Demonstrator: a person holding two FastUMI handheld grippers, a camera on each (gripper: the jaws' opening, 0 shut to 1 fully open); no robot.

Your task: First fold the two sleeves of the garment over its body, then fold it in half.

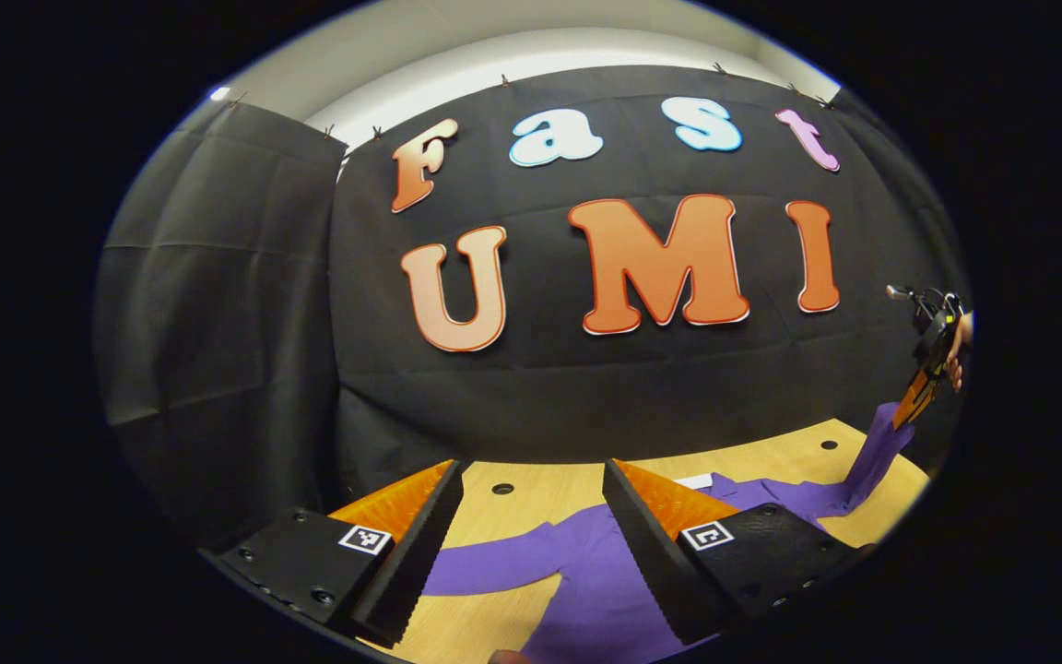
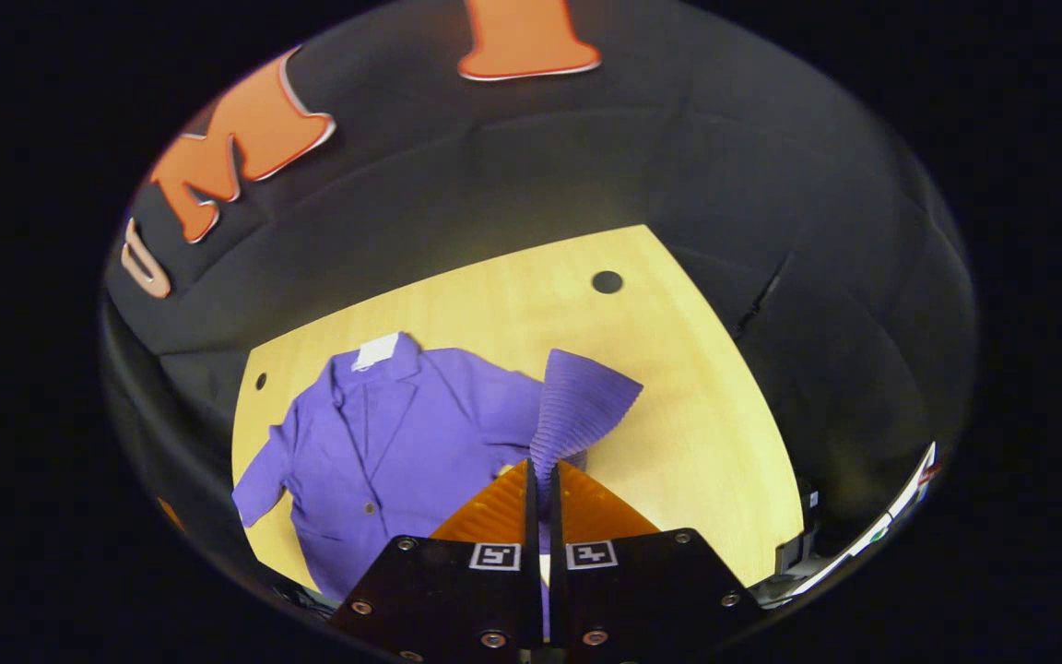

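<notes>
A purple jacket [image 2: 402, 433] lies flat, front up, on the wooden table [image 2: 678, 406], collar toward the booth wall. My right gripper [image 2: 540, 480] is shut on the jacket's right sleeve [image 2: 577, 406] and holds it lifted above the table, the cloth hanging in ribbed folds. In the left gripper view that same sleeve [image 1: 877, 452] rises at the far right to the right gripper [image 1: 909, 410] and the hand holding it. My left gripper [image 1: 531, 539] stands open low over the jacket's other sleeve [image 1: 494, 563], nothing between its fingers.
The table has round holes [image 2: 607, 281] near its far corners. A white tag [image 2: 376, 351] sits at the jacket's collar. Black cloth walls close the booth behind and to the sides. Bare wood lies right of the jacket.
</notes>
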